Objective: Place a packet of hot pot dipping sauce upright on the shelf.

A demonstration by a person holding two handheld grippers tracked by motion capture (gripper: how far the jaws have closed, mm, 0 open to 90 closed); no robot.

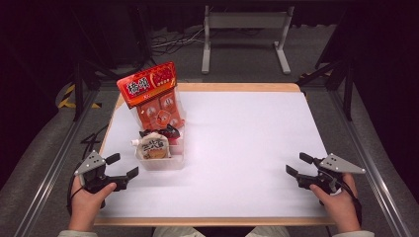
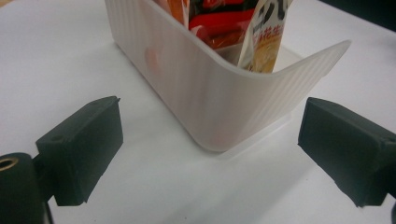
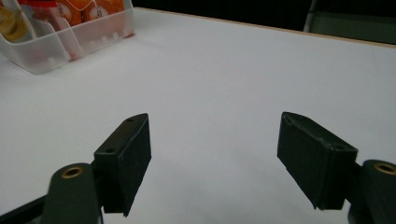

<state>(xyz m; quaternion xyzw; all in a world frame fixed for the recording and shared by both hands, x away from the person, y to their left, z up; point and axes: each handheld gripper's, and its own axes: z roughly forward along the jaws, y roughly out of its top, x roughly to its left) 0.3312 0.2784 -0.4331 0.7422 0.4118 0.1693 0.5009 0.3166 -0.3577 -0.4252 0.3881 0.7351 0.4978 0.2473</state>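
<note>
A clear plastic bin (image 1: pixel 160 161) stands on the left part of the white table (image 1: pixel 237 148). A tall red-orange snack bag (image 1: pixel 153 96) and a small cream pouch (image 1: pixel 153 147) stand upright inside it. My left gripper (image 1: pixel 122 166) rests on the table just left of the bin's near corner, open and holding nothing. In the left gripper view the ribbed bin (image 2: pixel 205 93) sits close ahead, between and beyond the jaws of my left gripper (image 2: pixel 210 154). My right gripper (image 1: pixel 296 164) lies at the table's right front, open and holding nothing. Far off in the right gripper view stands the bin (image 3: pixel 70 39), beyond my right gripper (image 3: pixel 215 158).
The table's wooden edge (image 1: pixel 237 87) runs along the far side. A white metal frame (image 1: pixel 244 37) stands on the floor behind the table. Metal rails (image 1: pixel 54 163) flank the table on the left and right.
</note>
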